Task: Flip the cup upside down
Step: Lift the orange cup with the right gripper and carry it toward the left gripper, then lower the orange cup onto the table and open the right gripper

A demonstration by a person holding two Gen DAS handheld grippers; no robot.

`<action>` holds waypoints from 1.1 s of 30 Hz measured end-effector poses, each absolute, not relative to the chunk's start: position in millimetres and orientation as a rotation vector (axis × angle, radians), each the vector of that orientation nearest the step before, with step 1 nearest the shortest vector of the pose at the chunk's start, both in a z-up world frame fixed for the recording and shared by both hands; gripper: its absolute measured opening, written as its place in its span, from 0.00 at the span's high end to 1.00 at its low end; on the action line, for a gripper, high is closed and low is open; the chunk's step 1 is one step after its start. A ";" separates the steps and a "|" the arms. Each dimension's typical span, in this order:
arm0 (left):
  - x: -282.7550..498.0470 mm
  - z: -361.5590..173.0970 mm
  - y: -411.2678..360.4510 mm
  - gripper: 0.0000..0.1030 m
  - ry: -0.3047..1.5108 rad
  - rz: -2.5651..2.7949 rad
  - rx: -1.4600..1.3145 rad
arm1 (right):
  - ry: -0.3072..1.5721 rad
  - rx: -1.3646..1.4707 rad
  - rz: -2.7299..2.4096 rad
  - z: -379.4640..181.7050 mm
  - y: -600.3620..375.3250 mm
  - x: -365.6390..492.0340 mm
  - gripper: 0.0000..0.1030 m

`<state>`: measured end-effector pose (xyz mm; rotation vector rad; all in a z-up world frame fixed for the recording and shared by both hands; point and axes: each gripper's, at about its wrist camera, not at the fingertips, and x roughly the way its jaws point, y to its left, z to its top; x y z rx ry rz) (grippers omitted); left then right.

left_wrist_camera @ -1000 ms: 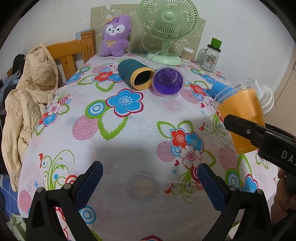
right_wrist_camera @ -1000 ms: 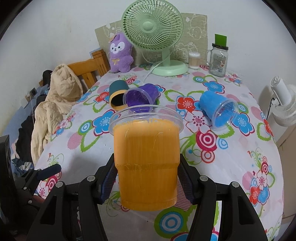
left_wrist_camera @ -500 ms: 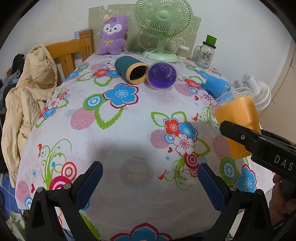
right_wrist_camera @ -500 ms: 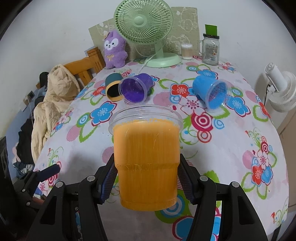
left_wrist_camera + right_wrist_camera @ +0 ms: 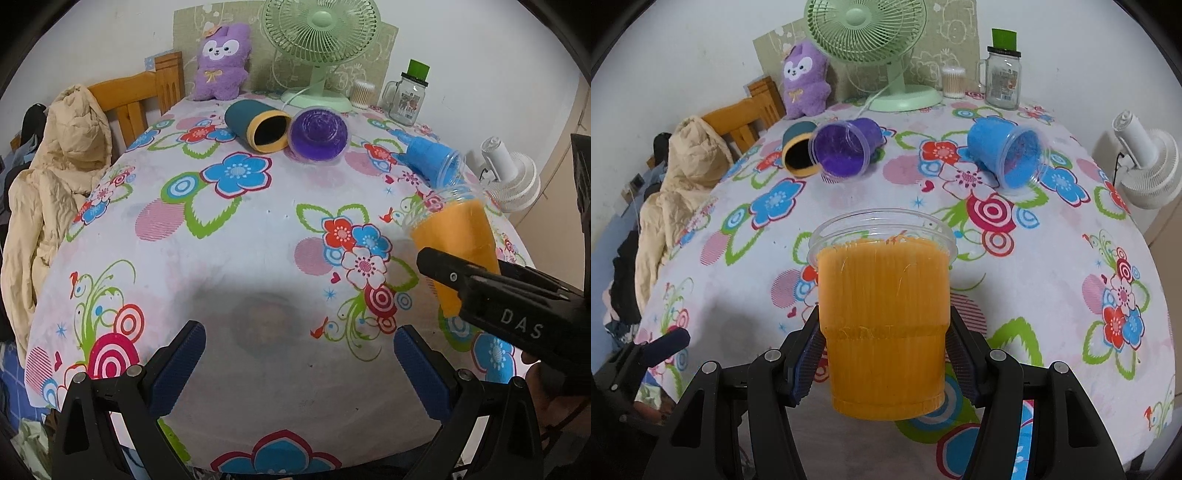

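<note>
My right gripper [image 5: 884,354] is shut on the orange cup [image 5: 882,321] and holds it above the flowered table, its clear rim pointing away from me, base toward the camera. The orange cup also shows in the left wrist view [image 5: 456,247], tilted, with the right gripper's black body [image 5: 509,306] across it. My left gripper [image 5: 297,358] is open and empty over the near part of the table. A purple cup [image 5: 846,151], a blue cup [image 5: 1008,157] and a teal cup with a yellow rim [image 5: 798,153] lie on their sides further back.
A green desk fan [image 5: 875,44], a purple plush toy [image 5: 805,79], a glass jar with a green lid [image 5: 1001,74] and a cotton-swab pot [image 5: 953,82] stand at the table's far edge. A wooden chair with a beige coat [image 5: 55,177] is at the left, a white fan [image 5: 1145,158] at the right.
Both grippers have drawn back toward the near edge of the table. The orange cup stays gripped and has tipped its rim more forward and down.
</note>
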<state>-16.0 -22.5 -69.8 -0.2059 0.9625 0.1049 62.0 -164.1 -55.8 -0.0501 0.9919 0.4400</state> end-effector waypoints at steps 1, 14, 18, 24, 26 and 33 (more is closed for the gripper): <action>-15.9 -70.8 -22.4 0.00 0.965 0.105 -0.207 | 0.997 -0.050 0.440 -58.2 -163.4 61.5 0.37; -10.3 -77.0 -27.0 0.00 0.989 0.099 -0.193 | 1.072 -0.044 0.447 -70.7 -163.7 62.2 0.34; -10.3 -75.8 -29.0 0.00 0.987 0.094 -0.189 | 1.074 -0.034 0.457 -65.3 -167.7 59.1 0.34; -6.2 -76.3 -32.6 0.00 0.995 0.091 -0.179 | 1.032 -0.033 0.468 -47.8 -174.1 52.0 0.33; -5.6 -74.1 -33.9 0.00 0.986 0.089 -0.173 | 1.013 -0.039 0.466 -40.9 -177.0 49.8 0.32; -0.3 -65.5 -38.3 0.00 0.961 0.090 -0.172 | 0.950 -0.051 0.443 -23.9 -190.4 45.2 0.27</action>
